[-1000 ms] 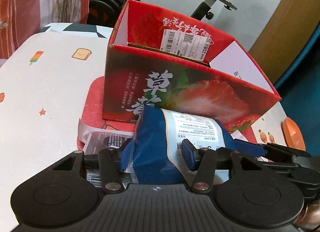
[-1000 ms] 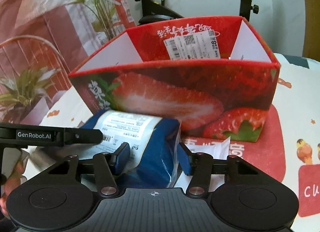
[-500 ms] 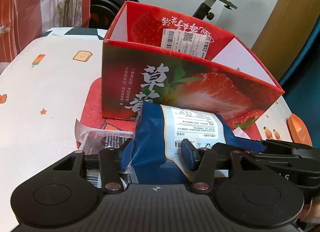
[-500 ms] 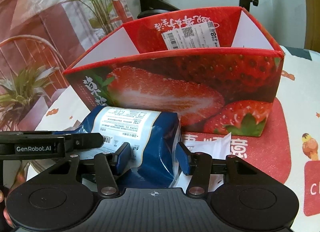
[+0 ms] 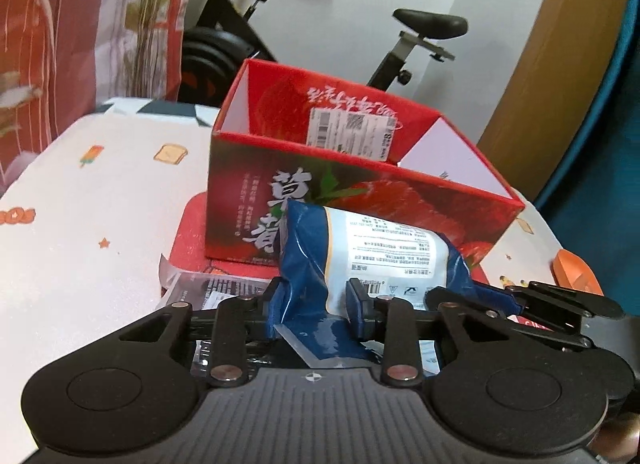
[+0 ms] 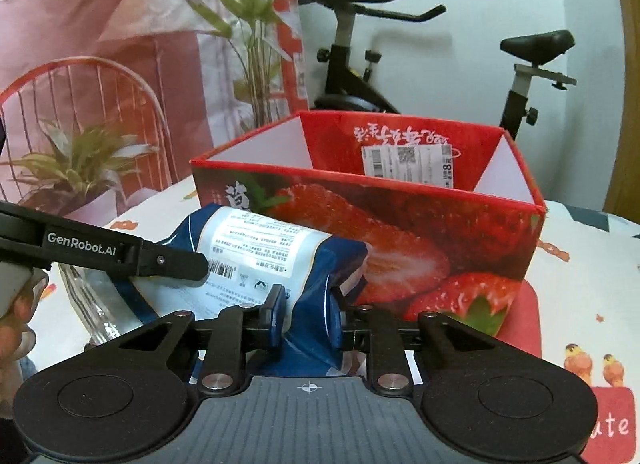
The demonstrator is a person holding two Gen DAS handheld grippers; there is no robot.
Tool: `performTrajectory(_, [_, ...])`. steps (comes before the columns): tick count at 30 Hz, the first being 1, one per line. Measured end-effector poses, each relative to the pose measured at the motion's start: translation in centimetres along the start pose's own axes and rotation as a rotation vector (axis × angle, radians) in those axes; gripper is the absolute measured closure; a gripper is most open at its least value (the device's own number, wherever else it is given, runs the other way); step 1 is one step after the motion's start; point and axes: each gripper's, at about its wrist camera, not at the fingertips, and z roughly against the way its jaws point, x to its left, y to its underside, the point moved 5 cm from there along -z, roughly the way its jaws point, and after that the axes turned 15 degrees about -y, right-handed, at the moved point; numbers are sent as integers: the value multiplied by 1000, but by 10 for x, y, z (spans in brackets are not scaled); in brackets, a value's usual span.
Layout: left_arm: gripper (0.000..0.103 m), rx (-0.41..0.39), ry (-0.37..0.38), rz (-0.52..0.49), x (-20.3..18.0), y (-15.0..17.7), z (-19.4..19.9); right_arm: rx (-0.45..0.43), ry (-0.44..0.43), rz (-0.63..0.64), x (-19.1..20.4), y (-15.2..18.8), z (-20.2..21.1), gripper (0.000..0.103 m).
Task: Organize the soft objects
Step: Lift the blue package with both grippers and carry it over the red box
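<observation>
A soft blue and white packet (image 5: 372,256) is held between both grippers, lifted in front of the red strawberry box (image 5: 344,199). My left gripper (image 5: 316,300) is shut on its left end. My right gripper (image 6: 308,314) is shut on its right end; the packet (image 6: 264,252) and the box (image 6: 420,223) show in the right wrist view too. The box is open at the top, with a white label on its inner far wall. The packet's top reaches about halfway up the box's near wall.
A clear plastic packet (image 5: 216,288) lies on the table left of the blue one. A red mat (image 5: 192,232) sits under the box. An orange object (image 5: 576,272) lies at the right. An exercise bike (image 6: 360,75) stands behind the table.
Both grippers have risen and tilted up with the blue packet, so it now stands higher against the box's near wall. The box looks lower and farther in both views.
</observation>
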Motion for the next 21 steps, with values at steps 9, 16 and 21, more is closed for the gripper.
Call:
performTrajectory(9, [68,-13,34,-31,-9,8,3,-17,3,-29,-5,0,7,84])
performTrajectory(16, [75,-23,32,-23,-3,7,5,-53,-17,-29,-3,-5,15,87])
performTrajectory(21, [76,-64,71,-11,4,-12,21,-77,-29,-7,4,-25,23,88])
